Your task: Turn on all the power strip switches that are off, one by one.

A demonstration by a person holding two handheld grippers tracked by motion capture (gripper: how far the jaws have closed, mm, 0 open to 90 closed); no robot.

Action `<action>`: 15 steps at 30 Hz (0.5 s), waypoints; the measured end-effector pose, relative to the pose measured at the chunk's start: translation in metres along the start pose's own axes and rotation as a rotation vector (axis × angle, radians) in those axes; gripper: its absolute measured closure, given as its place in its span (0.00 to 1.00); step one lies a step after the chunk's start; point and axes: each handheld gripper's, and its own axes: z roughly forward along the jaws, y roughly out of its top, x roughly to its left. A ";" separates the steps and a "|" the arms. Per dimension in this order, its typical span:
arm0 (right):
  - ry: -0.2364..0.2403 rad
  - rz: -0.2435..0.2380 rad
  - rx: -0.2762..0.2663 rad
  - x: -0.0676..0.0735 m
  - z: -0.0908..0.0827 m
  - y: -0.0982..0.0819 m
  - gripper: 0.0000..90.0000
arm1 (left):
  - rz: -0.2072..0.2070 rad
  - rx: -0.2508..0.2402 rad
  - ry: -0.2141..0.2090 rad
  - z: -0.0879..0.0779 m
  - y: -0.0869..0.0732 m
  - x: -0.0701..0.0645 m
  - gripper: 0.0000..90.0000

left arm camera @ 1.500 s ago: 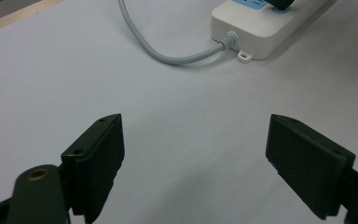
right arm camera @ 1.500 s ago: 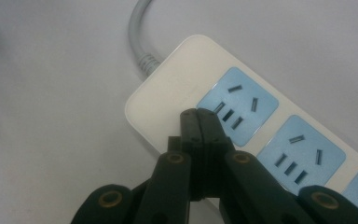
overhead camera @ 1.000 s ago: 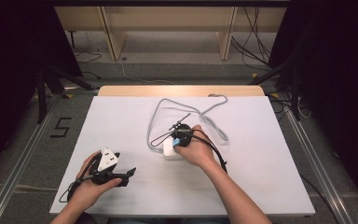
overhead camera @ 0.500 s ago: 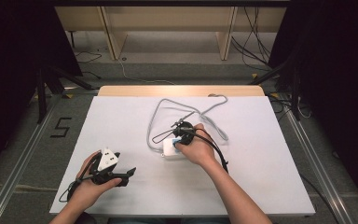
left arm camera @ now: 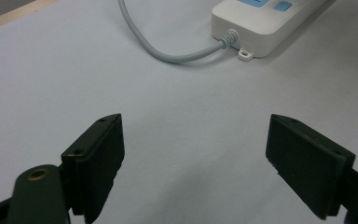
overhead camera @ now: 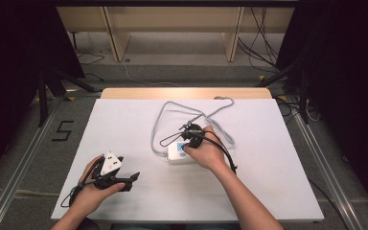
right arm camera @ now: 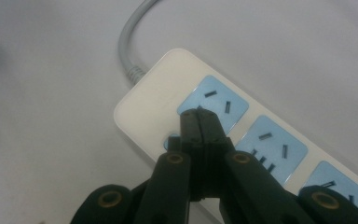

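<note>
White tabletop, with the power strip [overhead camera: 178, 153] lying mid-table directly under the right gripper [overhead camera: 188, 140].

Its long axis seems to run from the cord end at the left toward the person's right hand [overhead camera: 207, 152], though that hand hides most of the body in the high view; the grey cord [overhead camera: 159, 125] leaves the left end and loops away toward the far edge. In the right gripper view the jaws are pressed together with nothing between them, and their joined tip [right arm camera: 198, 122] sits on the strip's top face at the cord end, between the first blue socket [right arm camera: 214, 101] and a small blue button [right arm camera: 172, 140], apparently to press that switch. The left gripper [overhead camera: 117, 179] rests well apart near the front-left of the table, jaws spread wide and empty, pointing toward the strip's cord end [left arm camera: 230, 39].
</note>
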 end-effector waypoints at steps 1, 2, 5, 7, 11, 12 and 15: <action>-0.003 0.001 -0.001 -0.001 -0.001 0.000 1.00 | 0.000 0.001 0.000 0.000 0.000 0.000 0.21; -0.005 0.006 0.001 -0.002 -0.001 -0.001 1.00 | -0.001 0.001 0.000 0.000 0.000 0.000 0.21; -0.007 0.011 0.003 -0.004 -0.003 -0.002 1.00 | -0.001 0.001 0.000 0.000 0.000 0.000 0.21; -0.013 0.017 0.004 -0.006 -0.005 -0.003 1.00 | 0.001 0.000 0.001 0.000 0.000 0.000 0.21; -0.014 0.019 0.005 -0.010 -0.007 -0.005 1.00 | 0.001 0.001 0.001 0.000 0.000 0.000 0.21; -0.014 0.019 0.005 -0.010 -0.007 -0.005 1.00 | 0.001 0.001 0.002 0.000 0.000 0.000 0.21; -0.017 0.027 0.011 -0.011 -0.008 -0.005 1.00 | 0.000 0.001 0.002 0.000 0.000 0.000 0.21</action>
